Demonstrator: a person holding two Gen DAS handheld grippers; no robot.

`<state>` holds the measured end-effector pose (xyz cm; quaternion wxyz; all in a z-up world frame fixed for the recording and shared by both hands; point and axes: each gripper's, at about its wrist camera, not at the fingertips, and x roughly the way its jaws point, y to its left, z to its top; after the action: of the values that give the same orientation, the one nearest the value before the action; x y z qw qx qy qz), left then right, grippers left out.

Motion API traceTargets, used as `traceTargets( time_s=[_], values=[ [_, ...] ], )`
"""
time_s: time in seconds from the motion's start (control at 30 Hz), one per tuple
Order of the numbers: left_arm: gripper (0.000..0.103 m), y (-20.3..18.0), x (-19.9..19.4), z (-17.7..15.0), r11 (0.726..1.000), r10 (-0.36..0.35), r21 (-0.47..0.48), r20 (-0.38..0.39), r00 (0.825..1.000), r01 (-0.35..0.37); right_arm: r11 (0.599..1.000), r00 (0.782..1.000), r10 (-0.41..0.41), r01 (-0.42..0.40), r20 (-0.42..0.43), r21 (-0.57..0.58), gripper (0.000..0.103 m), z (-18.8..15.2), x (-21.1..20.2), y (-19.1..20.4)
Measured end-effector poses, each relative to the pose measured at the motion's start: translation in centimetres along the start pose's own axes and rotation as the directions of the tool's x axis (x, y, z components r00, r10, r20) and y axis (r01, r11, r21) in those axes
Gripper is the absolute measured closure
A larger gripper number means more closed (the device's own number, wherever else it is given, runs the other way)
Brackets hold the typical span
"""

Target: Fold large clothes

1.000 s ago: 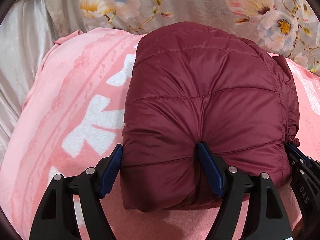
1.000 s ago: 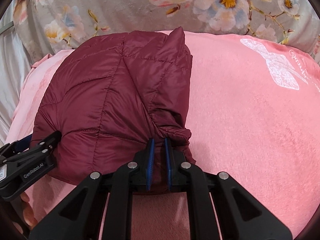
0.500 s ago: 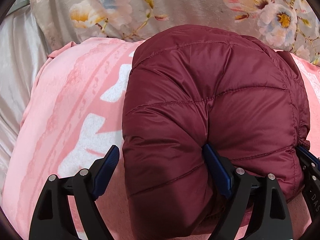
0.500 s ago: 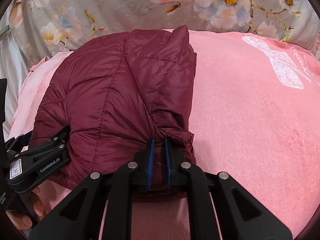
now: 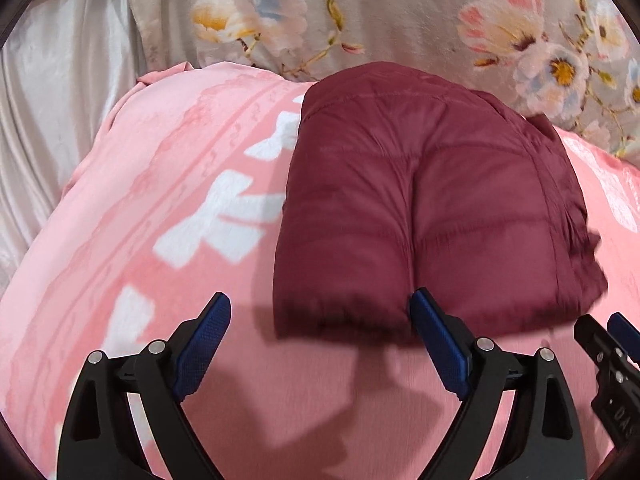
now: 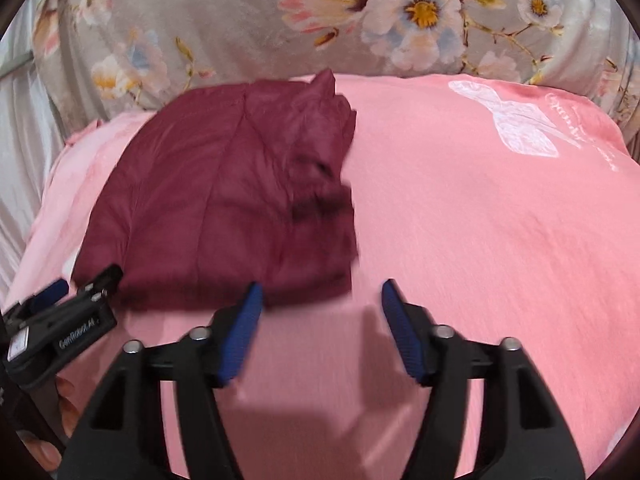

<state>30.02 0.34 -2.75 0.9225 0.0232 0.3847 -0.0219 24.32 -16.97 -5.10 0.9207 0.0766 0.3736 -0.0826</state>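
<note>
A dark red quilted puffer jacket [image 5: 424, 200] lies folded into a compact bundle on the pink blanket [image 5: 168, 200]. It also shows in the right wrist view [image 6: 224, 208]. My left gripper [image 5: 320, 320] is open and empty just in front of the jacket's near edge. Its right finger [image 5: 436, 332] touches or nearly touches that edge. My right gripper [image 6: 320, 312] is open and empty, just short of the jacket's near right corner. Each gripper shows at the edge of the other's view.
A grey floral blanket [image 6: 280, 20] lies bunched behind the pink blanket [image 6: 480, 220]. Pale satin fabric [image 5: 52, 112] hangs at the left. A white bow print [image 6: 516, 120] marks the pink blanket at the far right.
My right gripper has opened and let go of the jacket's corner. Both grippers have pulled back towards me, and the jacket now rests flat on the blanket.
</note>
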Motion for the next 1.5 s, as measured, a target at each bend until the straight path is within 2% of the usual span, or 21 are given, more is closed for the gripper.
traceTargets(
  time_s=[0.13, 0.37, 0.5, 0.6, 0.8, 1.5],
  values=[
    [0.014, -0.6, -1.6, -2.1, 0.999, 0.03, 0.043, -0.018, 0.999, -0.029, 0.999, 0.999, -0.033, 0.033, -0.003, -0.005, 0.042, -1.8, -1.9, 0.0],
    [0.014, -1.0, -4.8, -5.2, 0.996, 0.039, 0.083, 0.003, 0.999, -0.039, 0.998, 0.999, -0.046, 0.047, -0.02, 0.033, 0.038, -4.6, -4.7, -1.0],
    [0.014, -0.8, -6.3, -6.7, 0.996, 0.025, 0.083, -0.001, 1.0, -0.025, 0.999, 0.999, -0.045, 0.045, 0.006, -0.002, 0.032, -6.0, -6.6, -0.6],
    [0.014, -0.5, -7.4, -7.7, 0.997, 0.015, 0.075, -0.007, 1.0, -0.014, 0.995, 0.996, -0.087, 0.088, 0.027, -0.047, 0.021, -7.2, -8.0, 0.2],
    [0.014, -0.8, -9.3, -9.7, 0.995, 0.014, 0.101, -0.007, 1.0, -0.013, 0.991, 0.995, -0.091, 0.095, 0.042, -0.093, 0.02, -9.1, -10.1, 1.2],
    [0.016, -1.2, -9.9, -10.3, 0.991, 0.064, 0.12, 0.016, 0.998, -0.065, 0.993, 0.996, -0.093, 0.093, 0.008, -0.074, 0.021, -9.6, -9.6, 1.0]
  ],
)
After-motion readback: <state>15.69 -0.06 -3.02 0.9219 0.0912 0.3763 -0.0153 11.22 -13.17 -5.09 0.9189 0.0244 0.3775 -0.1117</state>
